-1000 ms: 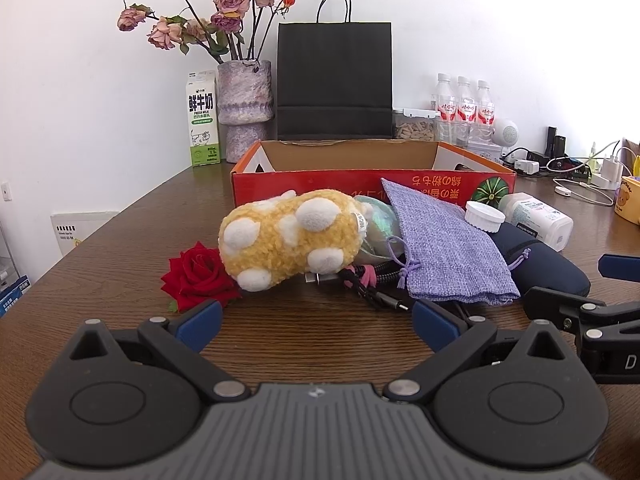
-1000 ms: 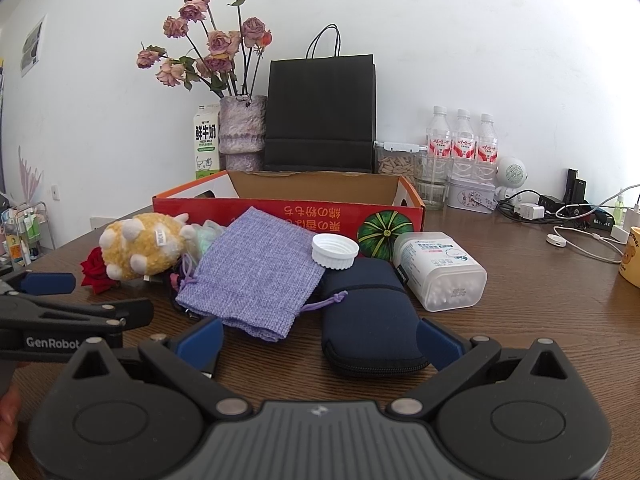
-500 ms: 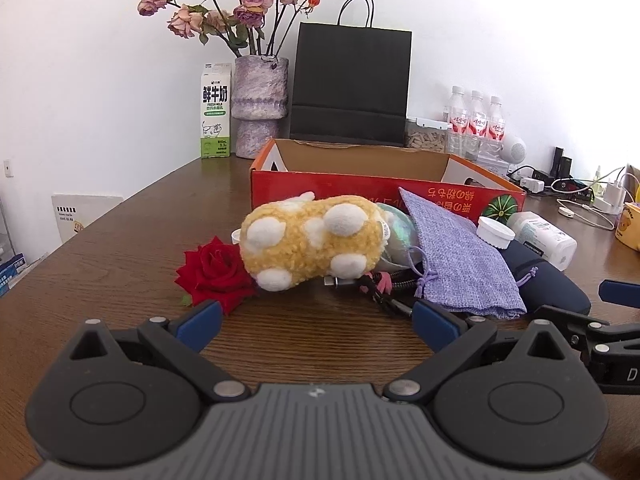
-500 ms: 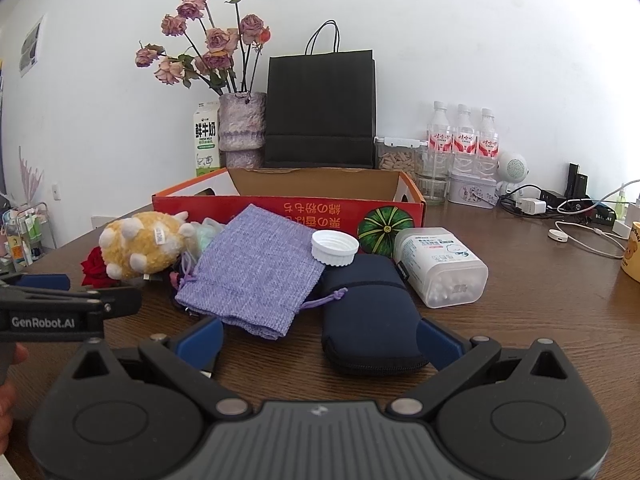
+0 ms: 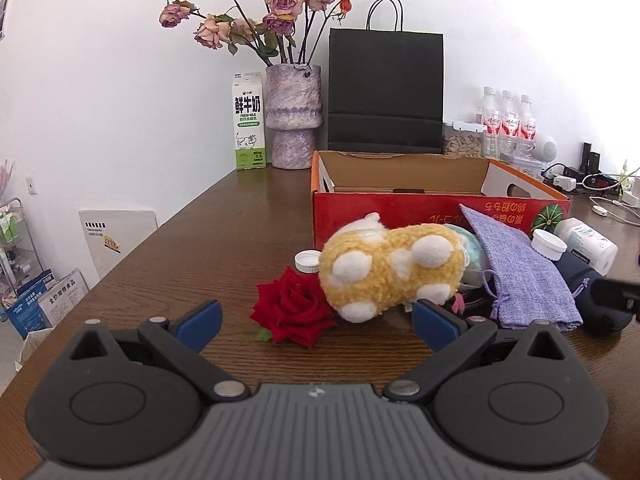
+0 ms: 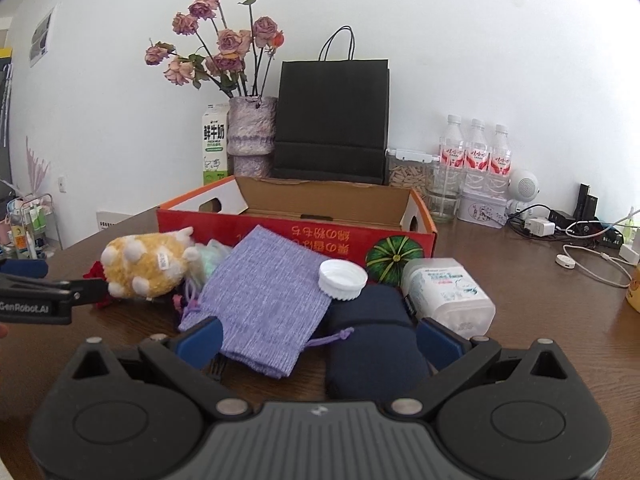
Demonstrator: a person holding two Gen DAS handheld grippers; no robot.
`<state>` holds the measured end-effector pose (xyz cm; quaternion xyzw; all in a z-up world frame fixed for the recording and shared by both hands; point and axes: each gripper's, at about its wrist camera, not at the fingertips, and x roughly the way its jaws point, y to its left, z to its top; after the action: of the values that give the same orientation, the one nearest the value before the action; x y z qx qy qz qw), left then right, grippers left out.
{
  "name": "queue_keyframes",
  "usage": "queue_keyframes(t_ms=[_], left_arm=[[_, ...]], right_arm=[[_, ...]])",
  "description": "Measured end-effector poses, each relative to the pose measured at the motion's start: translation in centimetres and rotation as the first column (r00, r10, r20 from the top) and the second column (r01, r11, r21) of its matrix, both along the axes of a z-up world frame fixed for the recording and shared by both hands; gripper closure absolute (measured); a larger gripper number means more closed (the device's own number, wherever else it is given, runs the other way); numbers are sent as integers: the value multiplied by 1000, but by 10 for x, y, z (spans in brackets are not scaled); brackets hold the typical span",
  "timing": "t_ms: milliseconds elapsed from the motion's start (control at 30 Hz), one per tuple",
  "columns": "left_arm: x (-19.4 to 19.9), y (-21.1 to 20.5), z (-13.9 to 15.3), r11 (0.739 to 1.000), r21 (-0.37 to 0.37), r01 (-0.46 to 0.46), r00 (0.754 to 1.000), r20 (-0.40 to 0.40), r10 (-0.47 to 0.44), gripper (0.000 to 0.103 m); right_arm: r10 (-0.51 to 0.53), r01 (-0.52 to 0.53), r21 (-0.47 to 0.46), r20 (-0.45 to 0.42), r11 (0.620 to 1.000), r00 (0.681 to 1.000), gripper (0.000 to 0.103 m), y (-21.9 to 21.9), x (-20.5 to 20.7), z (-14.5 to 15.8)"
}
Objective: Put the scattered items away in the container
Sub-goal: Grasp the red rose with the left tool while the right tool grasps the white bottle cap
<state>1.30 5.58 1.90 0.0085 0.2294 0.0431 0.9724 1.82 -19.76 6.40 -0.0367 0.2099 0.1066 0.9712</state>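
Note:
An open red cardboard box (image 5: pixel 400 210) (image 6: pixel 296 236) stands on the brown table with its inside bare. In front of it lie a yellow plush toy (image 5: pixel 390 268) (image 6: pixel 146 264), a red rose (image 5: pixel 294 306), a purple drawstring pouch (image 5: pixel 520 272) (image 6: pixel 268 296), a navy zip case (image 6: pixel 372 344), a white lid (image 6: pixel 343 279) and a clear swab box (image 6: pixel 444 292). My left gripper (image 5: pixel 318 322) is open, its fingers either side of the rose and plush, short of both. My right gripper (image 6: pixel 320 340) is open over the pouch and case.
Behind the box stand a vase of dried roses (image 5: pixel 294 116), a milk carton (image 5: pixel 249 120), a black paper bag (image 5: pixel 386 92) and three water bottles (image 6: pixel 474 156). Chargers and cables (image 6: pixel 580 236) lie at the right. A small white cap (image 5: pixel 307 261) sits beside the plush.
My left gripper has shifted left, so the rose and plush now sit between its fingers. My right gripper has eased forward towards the pouch and case. Both stay open.

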Motion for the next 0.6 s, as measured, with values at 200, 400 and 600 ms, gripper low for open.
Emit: queue_keyframes(t_ms=[200, 400, 600], left_arm=[[16, 14, -4, 999, 31, -23, 998, -59, 24, 0], [31, 29, -9, 999, 42, -27, 994, -107, 31, 0], [46, 31, -15, 996, 87, 37, 986, -166, -22, 1]], right_arm=[[-29, 29, 11, -34, 1000, 999, 6, -7, 26, 6], [-29, 29, -1, -61, 1000, 998, 13, -2, 48, 7], [-27, 26, -4, -91, 1000, 995, 19, 5, 69, 5]])
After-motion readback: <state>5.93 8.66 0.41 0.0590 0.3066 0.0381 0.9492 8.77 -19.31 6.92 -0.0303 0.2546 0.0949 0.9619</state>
